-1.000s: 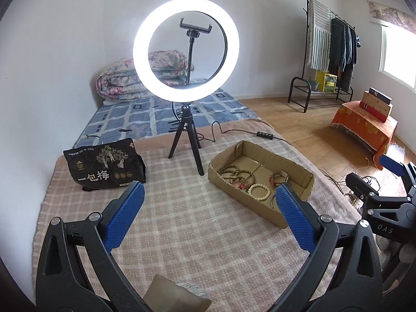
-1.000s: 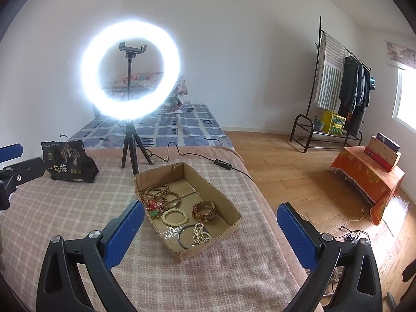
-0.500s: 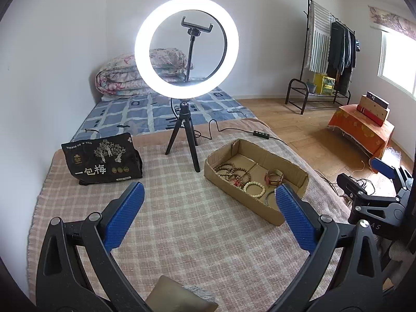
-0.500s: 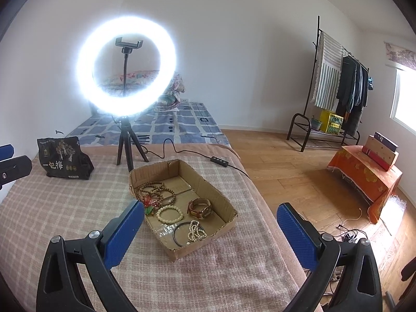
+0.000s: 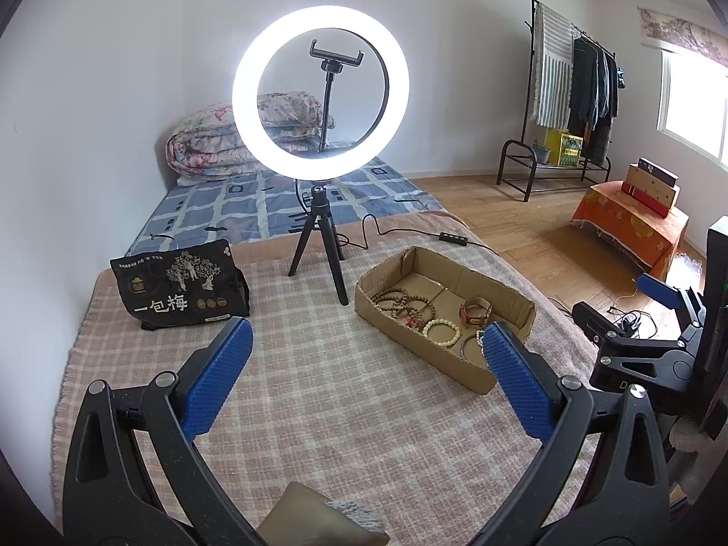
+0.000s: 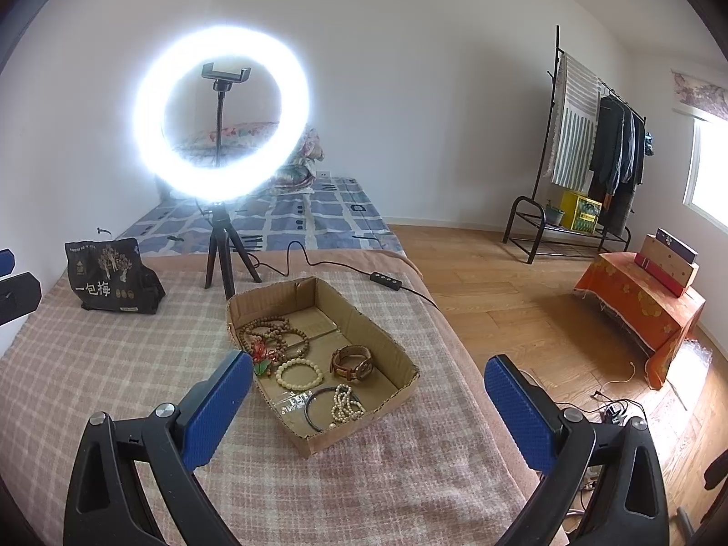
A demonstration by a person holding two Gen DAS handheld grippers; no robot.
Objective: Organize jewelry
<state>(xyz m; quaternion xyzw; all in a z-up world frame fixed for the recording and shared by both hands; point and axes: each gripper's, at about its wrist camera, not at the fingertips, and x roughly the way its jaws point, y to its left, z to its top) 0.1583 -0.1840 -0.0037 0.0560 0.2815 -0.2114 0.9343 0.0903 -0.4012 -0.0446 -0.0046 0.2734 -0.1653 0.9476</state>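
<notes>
A shallow cardboard tray lies on the plaid blanket. In it are brown bead strands, a cream bead bracelet, a brown leather watch, a black bangle with a pearl bracelet and a small red ornament. My left gripper hovers open above the blanket, left of and short of the tray. My right gripper hangs open over the tray's near right end, holding nothing. Each gripper also shows at the edge of the other's view: the right gripper, the left gripper.
A lit ring light on a black tripod stands just behind the tray, its cable and controller trailing right. A black snack bag sits at the back left. A tan object lies under my left gripper. Wooden floor drops off to the right.
Both grippers have drifted only slightly, with the tray shifting a little in each view. Both stay open and the jewelry has not moved.
</notes>
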